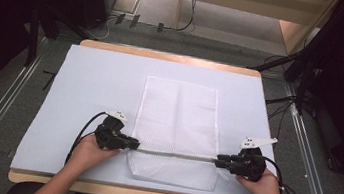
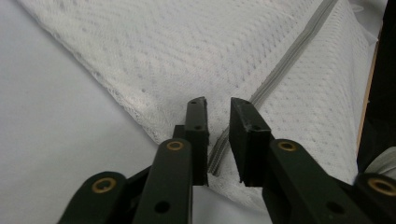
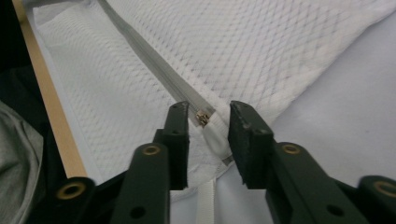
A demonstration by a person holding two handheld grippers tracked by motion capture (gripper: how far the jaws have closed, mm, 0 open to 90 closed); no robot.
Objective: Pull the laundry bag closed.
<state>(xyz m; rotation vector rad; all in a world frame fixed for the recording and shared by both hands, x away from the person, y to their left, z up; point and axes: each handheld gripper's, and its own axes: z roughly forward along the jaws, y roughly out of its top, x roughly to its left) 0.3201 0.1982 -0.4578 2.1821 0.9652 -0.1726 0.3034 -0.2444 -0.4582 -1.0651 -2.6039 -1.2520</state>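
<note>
My gripper point(image 2: 218, 108) has its jaws a little apart over the mesh bag point(image 2: 187, 51), nothing pinched. The zipper point(image 2: 285, 63) ends right between them (its grey tape runs from there up across the bag). Left of the bag lies the pale mat point(image 2: 51, 121).

White mesh bag point(image 1: 176, 128), grey zipper point(image 2: 275, 74), pale-blue table point(image 1: 91, 81)

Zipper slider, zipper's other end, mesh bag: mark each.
zipper slider point(image 3: 202, 117), right gripper view, on its metal body between the open claw jaws.
zipper end point(image 2: 215, 161), left gripper view, on the grey tape's end.
mesh bag point(image 1: 179, 105), high view, on its far panel.
</note>
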